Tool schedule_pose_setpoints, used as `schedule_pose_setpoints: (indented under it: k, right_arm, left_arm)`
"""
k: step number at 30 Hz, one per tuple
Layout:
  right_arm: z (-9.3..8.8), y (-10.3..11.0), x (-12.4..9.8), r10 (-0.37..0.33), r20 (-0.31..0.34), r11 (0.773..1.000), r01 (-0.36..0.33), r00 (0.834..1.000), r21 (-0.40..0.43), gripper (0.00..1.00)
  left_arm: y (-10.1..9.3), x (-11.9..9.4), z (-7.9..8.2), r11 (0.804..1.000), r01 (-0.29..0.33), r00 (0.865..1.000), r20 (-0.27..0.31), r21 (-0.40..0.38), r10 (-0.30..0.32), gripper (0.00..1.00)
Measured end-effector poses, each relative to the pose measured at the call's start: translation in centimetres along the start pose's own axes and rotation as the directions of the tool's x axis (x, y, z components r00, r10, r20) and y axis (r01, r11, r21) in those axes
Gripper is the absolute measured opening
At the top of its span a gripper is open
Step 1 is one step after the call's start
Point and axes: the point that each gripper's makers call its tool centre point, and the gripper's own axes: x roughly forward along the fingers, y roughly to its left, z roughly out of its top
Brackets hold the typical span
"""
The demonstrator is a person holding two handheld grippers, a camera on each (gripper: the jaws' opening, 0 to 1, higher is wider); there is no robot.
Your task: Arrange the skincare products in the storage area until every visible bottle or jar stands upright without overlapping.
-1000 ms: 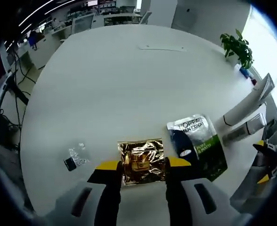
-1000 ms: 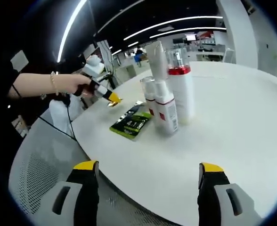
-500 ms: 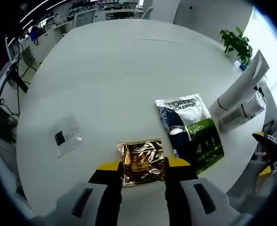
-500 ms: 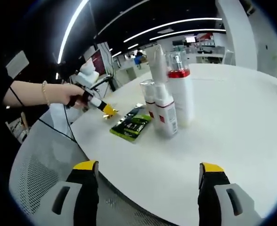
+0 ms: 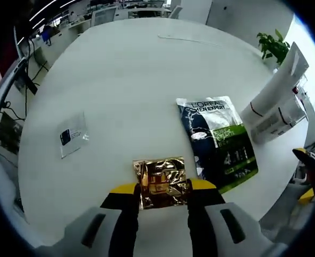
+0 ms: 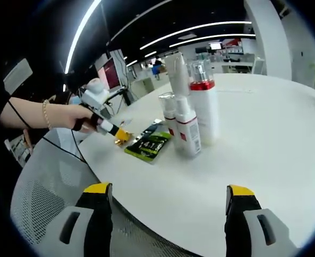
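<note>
- The left gripper point(image 5: 163, 186) is pinching a crinkled gold sachet point(image 5: 160, 182) between its yellow-tipped jaws, over the near edge of the round white table point(image 5: 125, 80).
- In the right gripper view, a hand point(image 6: 74, 116) is holding this gripper out above the table edge.
- Just right of the gold sachet, a larger dark sachet point(image 5: 217, 142) with white and green print is lying flat on the table.
- A small clear packet point(image 5: 73, 134) is lying flat well to the left, apart from the rest.
- The right gripper point(image 6: 171, 206) is hanging with its jaws spread wide, gripping nothing, over the table edge.
- Ahead of it, a cluster of bottles point(image 6: 190, 110) is standing upright and close together: a tall white one with a red band, shorter ones in front, and a tall tube behind.
- The dark sachet is lying just left of the bottles.
- A potted plant point(image 5: 274, 46) is sitting at the table's far side.
</note>
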Motion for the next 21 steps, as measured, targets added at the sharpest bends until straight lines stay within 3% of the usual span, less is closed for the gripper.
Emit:
schedule_pose_setpoints:
  k: [16, 21]
  right_arm:
    - [0.01, 0.12, 0.07, 0.001, 0.005, 1.0, -0.001, 1.0, 0.001, 0.9]
    - [0.0, 0.18, -0.01, -0.002, 0.004, 1.0, 0.002, 1.0, 0.001, 0.9]
  left_arm:
    - [0.11, 0.03, -0.4, 0.998, -0.012, 0.999, 0.045, -0.063, 0.015, 0.41]
    - [0.35, 0.18, -0.41, 0.999, -0.025, 0.999, 0.042, -0.045, 0.027, 0.38]
